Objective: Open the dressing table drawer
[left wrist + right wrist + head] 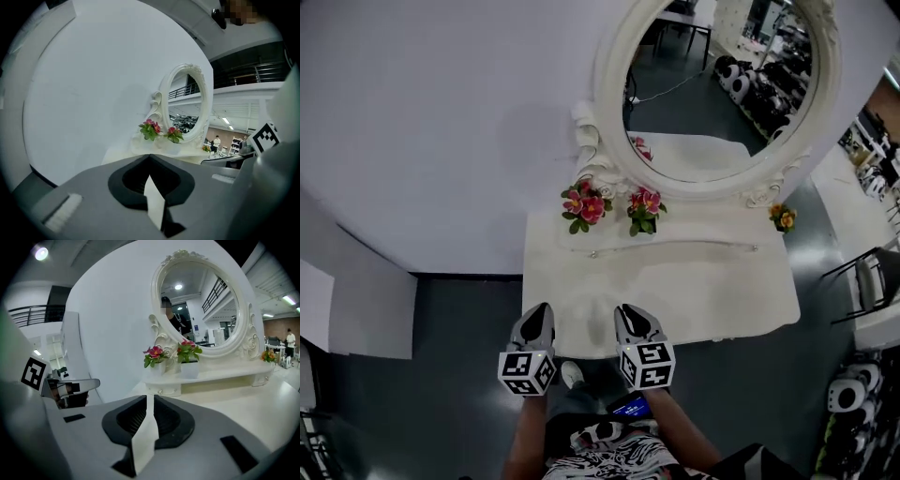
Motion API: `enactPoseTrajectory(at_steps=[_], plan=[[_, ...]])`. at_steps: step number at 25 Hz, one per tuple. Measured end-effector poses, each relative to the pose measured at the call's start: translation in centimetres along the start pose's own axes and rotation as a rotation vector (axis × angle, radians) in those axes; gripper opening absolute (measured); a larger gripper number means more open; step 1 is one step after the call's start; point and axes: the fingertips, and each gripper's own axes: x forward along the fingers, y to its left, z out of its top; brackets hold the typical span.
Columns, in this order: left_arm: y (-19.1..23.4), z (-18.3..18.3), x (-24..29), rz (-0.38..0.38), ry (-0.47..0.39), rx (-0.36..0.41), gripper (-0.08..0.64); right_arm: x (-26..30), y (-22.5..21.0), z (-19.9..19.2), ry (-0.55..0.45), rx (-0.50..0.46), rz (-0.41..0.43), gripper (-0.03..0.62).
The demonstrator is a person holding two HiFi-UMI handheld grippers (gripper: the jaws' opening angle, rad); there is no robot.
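Note:
The white dressing table (703,291) stands against the wall with an oval mirror (712,84) on it. I see no drawer front from the head view; it lies under the table top's front edge. A raised back shelf (211,376) shows a small knob (161,391). My left gripper (538,314) and right gripper (630,314) hover side by side over the table's front edge, both shut and holding nothing. In the left gripper view the left gripper (149,157) points at the table's left end. In the right gripper view the right gripper (150,399) shows only a thin slit.
Two pink flower pots (584,206) (645,208) and a small orange one (783,217) sit on the back shelf. A white panel (370,305) stands left of the table, and a dark chair (872,277) to its right. The floor is dark grey.

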Motion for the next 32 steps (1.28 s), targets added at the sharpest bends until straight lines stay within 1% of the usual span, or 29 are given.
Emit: enactPoseTrajectory(at_steps=[3,6,10,13,17,24,28,32], plan=[[1.9,0.6,2.5,-0.039,0.021,-0.001,0.002,2.8,0.0,1.1,0.004,0.013,-0.043,0.054],[2.9,1.1,4.9,-0.074,0.038,0.004,0.002,4.7,-0.2,2.0,0.011,0.02,-0.075,0.068],[3.1,1.1,7.3,-0.107,0.055,0.008,0.002,6.6,-0.4,2.8,0.018,0.008,-0.085,0.089],[2.7,0.8,8.9,-0.126,0.068,0.011,0.002,7.7,-1.1,2.7,0.031,0.012,-0.095,0.089],[2.6,0.0,10.5,-0.129,0.099,0.031,0.002,9.3,-1.6,1.8,0.067,0.012,-0.085,0.094],[3.0,-1.6,13.3,-0.117,0.148,0.023,0.002,12.3,-2.8,1.1,0.114,0.008,-0.073,0.101],[3.3,-3.6,14.9,-0.115,0.199,0.035,0.002,14.2,-3.5,0.2,0.141,0.02,-0.072,0.103],[3.9,-5.0,16.1,-0.108,0.229,0.03,0.002,16.2,-3.4,-0.9,0.173,0.005,-0.051,0.126]])
